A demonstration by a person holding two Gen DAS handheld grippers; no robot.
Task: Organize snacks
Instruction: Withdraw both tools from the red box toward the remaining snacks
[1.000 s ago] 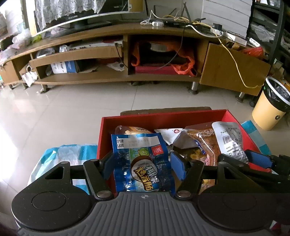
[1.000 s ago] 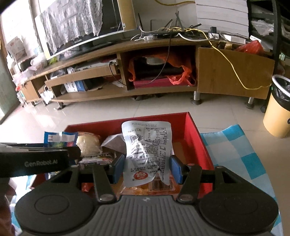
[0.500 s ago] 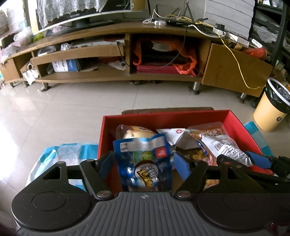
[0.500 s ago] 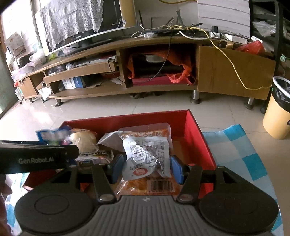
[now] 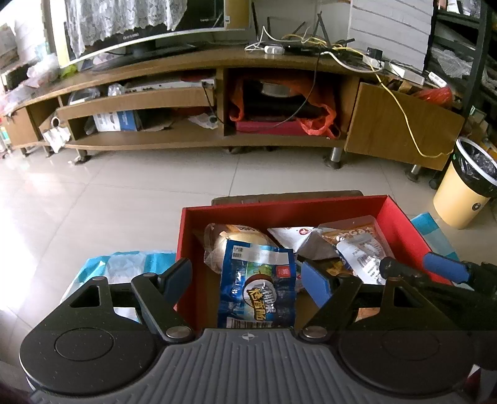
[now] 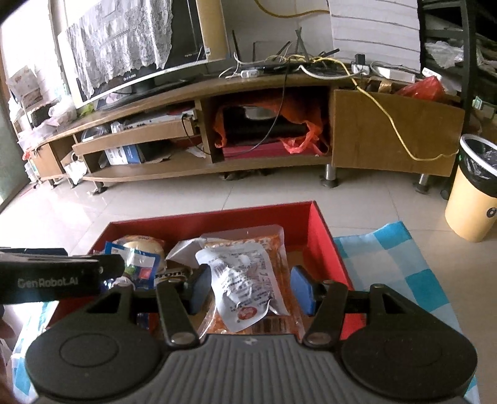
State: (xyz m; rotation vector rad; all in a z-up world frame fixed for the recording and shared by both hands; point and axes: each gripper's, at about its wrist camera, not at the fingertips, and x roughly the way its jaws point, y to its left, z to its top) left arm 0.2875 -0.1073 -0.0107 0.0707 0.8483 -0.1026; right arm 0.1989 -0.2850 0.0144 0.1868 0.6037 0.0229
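Indoors, red box [image 5: 400, 217] sits on checked cloth [image 6: 400, 264], packed with snacks. Left gripper [image 5: 248, 276], jaws just opening, stands clear of blue packet [image 5: 257, 289] lying between its pads. Right gripper [image 6: 250, 287] straddles silver packet [image 6: 245, 279]; grip or gap cannot be told.

A home living room, shown by a long wooden TV stand [image 5: 198, 93], a lace-draped television [image 5: 139, 28], tangled cables [image 5: 310, 49], a tiled floor [image 5: 124, 186], a lined bin [image 5: 466, 183]
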